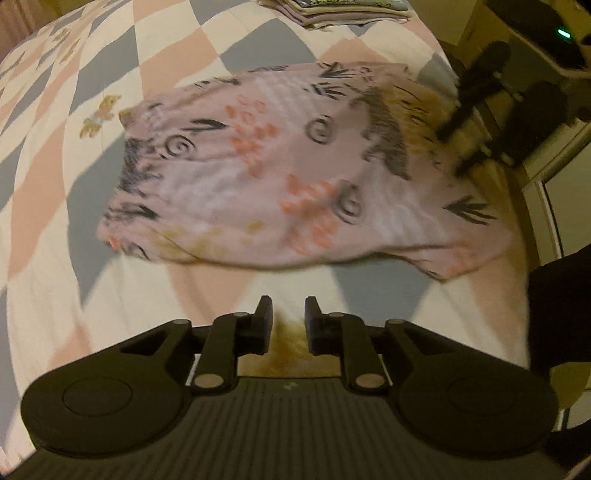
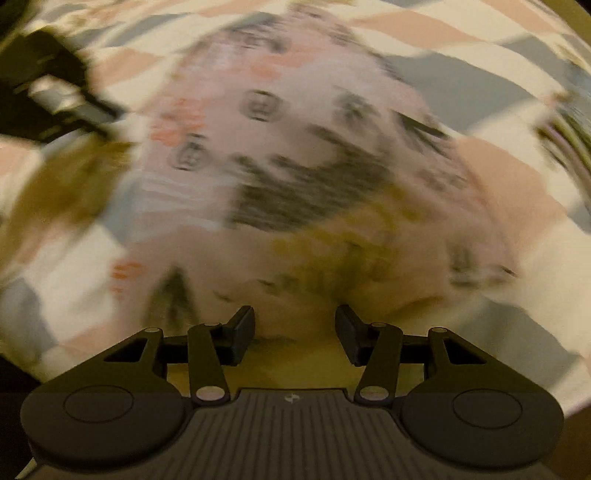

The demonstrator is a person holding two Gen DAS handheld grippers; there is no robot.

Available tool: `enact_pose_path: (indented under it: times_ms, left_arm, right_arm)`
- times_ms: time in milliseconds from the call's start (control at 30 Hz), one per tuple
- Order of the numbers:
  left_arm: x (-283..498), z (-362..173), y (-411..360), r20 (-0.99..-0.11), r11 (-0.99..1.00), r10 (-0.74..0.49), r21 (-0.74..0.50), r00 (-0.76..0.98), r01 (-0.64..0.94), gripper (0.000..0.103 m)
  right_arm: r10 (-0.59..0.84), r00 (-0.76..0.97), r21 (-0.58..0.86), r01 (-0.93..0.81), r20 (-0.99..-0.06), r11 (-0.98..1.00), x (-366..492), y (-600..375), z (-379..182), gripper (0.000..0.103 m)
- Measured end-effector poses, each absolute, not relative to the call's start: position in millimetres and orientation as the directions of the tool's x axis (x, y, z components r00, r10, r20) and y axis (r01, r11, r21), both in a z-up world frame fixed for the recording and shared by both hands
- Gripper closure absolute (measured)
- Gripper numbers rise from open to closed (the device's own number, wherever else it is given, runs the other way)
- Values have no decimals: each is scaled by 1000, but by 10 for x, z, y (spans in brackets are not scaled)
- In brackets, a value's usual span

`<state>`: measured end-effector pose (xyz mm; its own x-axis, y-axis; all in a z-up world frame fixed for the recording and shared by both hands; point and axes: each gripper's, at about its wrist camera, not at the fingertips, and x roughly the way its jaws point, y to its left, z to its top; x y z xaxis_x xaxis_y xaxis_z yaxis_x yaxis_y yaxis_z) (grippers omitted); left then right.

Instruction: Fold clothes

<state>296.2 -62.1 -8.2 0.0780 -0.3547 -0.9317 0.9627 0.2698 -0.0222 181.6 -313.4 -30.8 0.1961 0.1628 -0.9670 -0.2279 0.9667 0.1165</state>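
Observation:
A pale pink garment (image 1: pixel 280 166) printed with black swirls, leaf marks and orange dots lies spread flat on the quilted bed (image 1: pixel 74 258). My left gripper (image 1: pixel 288 306) hovers just short of the garment's near edge, its fingers a narrow gap apart and open; only a tan patch of the quilt shows between them. In the left wrist view my right gripper (image 1: pixel 469 122) is at the garment's far right edge. The right wrist view is heavily blurred. There the right gripper (image 2: pixel 295 321) stands wide open over an edge of the garment (image 2: pixel 295 147), holding nothing.
A stack of folded clothes (image 1: pixel 332 13) sits at the far end of the bed. The quilt has pink, grey and cream diamonds with teddy bear prints (image 1: pixel 99 114). A person's dark sleeve (image 1: pixel 557 306) is at the bed's right edge, beside pale furniture (image 1: pixel 554 162).

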Motion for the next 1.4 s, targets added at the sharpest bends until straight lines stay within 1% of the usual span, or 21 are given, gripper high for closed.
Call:
enact_pose_path:
  times_ms: [133, 233, 433, 533, 667, 833, 900, 1000, 1133, 1267, 1400]
  left_arm:
    - [2642, -56, -497, -928, 284, -364, -29, 79, 958, 85]
    - [2449, -60, -415, -917, 295, -387, -27, 94, 955, 82]
    - [2067, -55, -307, -884, 310, -451, -21, 127, 950, 79]
    - [1878, -21, -288, -866, 318, -477, -13, 148, 948, 75]
    - [1730, -56, -344, -858, 380, -477, -6, 190, 925, 74]
    - [1574, -171, -601, -880, 454, -418, 12, 225, 891, 74]
    - [1503, -174, -734, -884, 489, -390, 38, 257, 871, 74]
    - [1407, -145, -946, -888, 536, -345, 79, 303, 841, 73]
    - [1270, -99, -1221, -891, 552, -293, 139, 347, 822, 68]
    - [1067, -84, -1399, -861, 467, -278, 266, 426, 843, 59]
    - [795, -267, -1462, -819, 282, -337, 383, 464, 880, 55]
  right_arm:
    - [111, 215, 73, -174, -970, 982, 1719, -3267, -205, 52]
    - [94, 273, 57, -141, -957, 988, 1674, -3265, -61, 52]
    - [51, 392, -32, -203, -919, 979, 1847, -3065, 50, 52]
    - [59, 409, -27, -202, -911, 979, 1982, -3095, -25, 52]
    - [129, 395, 28, -250, -910, 968, 2067, -3249, -228, 52]
    - [123, 342, 11, -312, -932, 950, 1967, -3669, -386, 51]
    - [131, 335, 25, -305, -933, 952, 1895, -3913, -355, 50]
    - [211, 343, 103, -308, -915, 946, 1773, -4183, -250, 50]
    - [301, 361, 133, -423, -883, 896, 1604, -4218, -125, 50]
    - [332, 400, 71, -543, -854, 837, 1438, -4096, -97, 49]
    - [305, 472, -37, -587, -827, 809, 1294, -4009, -202, 46]
